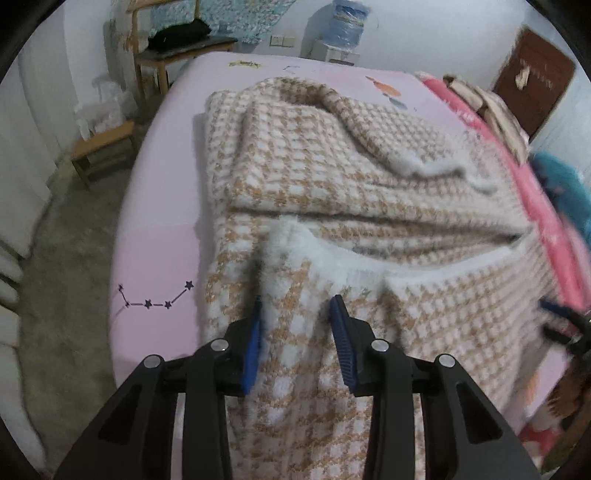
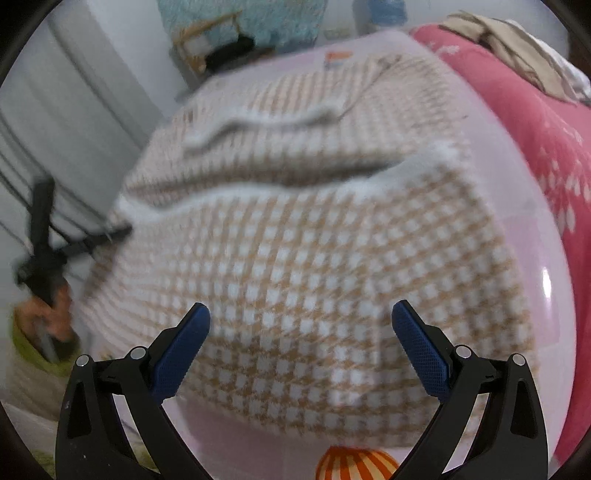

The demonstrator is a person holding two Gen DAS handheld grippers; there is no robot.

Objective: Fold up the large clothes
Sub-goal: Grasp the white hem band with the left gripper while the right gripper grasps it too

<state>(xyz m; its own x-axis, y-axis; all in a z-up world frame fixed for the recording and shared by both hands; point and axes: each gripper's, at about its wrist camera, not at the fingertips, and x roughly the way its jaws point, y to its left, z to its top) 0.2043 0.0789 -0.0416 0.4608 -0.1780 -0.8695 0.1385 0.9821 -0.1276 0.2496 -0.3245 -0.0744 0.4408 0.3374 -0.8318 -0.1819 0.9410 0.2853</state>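
A tan-and-white houndstooth knit garment lies partly folded on a pink bed sheet. My left gripper is closed on a bunched fold of the garment near its white fuzzy edge. In the right wrist view the same garment fills the middle, with the white edge across it. My right gripper is open above the garment's near part and holds nothing. The left gripper shows blurred at the left of the right wrist view. The right gripper shows at the right edge of the left wrist view.
A pink-red quilt with clothes piled on it lies along the bed's right side. Wooden stools and a small table stand left of the bed on the concrete floor. A water dispenser stands by the far wall.
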